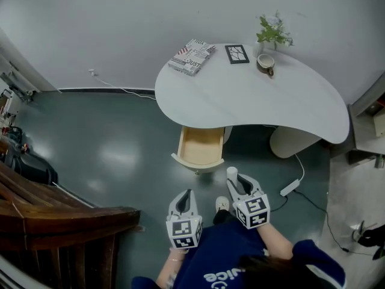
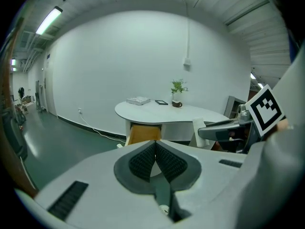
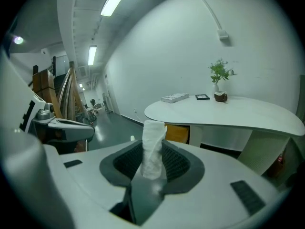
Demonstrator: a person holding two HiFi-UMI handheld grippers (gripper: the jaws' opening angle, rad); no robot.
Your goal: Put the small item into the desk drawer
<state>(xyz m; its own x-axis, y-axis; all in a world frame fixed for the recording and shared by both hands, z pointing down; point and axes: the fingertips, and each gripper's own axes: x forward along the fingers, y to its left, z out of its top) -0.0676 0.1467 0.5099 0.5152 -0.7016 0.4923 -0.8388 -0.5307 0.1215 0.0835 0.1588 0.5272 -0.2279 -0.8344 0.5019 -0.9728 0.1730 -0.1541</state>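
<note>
My right hand-held gripper [image 1: 240, 182] is clamped on the task's thing, a small white roll of crinkled, tissue-like material [image 3: 153, 140]. The roll stands upright between the ribbed dark pads, its top rising clear above the fingertips. It hangs over the dark green floor [image 1: 108, 143], short of the open front of the pale wooden desk drawer [image 1: 200, 146] and not touching it. The drawer is pulled out from under the near edge of the white, kidney-shaped worktop [image 1: 252, 104], towards its left end, and what I see of its inside is bare wood. My left hand-held gripper [image 2: 156, 146] is beside the right one and holds nothing; its two pads meet at the tips with only a thin gap lower down. Both point towards the desk. Along the far edge of the worktop I see a flat box covered in newspaper print [image 1: 191, 56] at the left end, then a small black-framed picture [image 1: 237, 53] lying flat. To its right are a brown cup [image 1: 266, 63] and a small green plant in a white vase [image 1: 274, 32], close together. A white power strip [image 1: 290, 188] lies on the floor to the right of the drawer, its cable running towards the desk's base.
</note>
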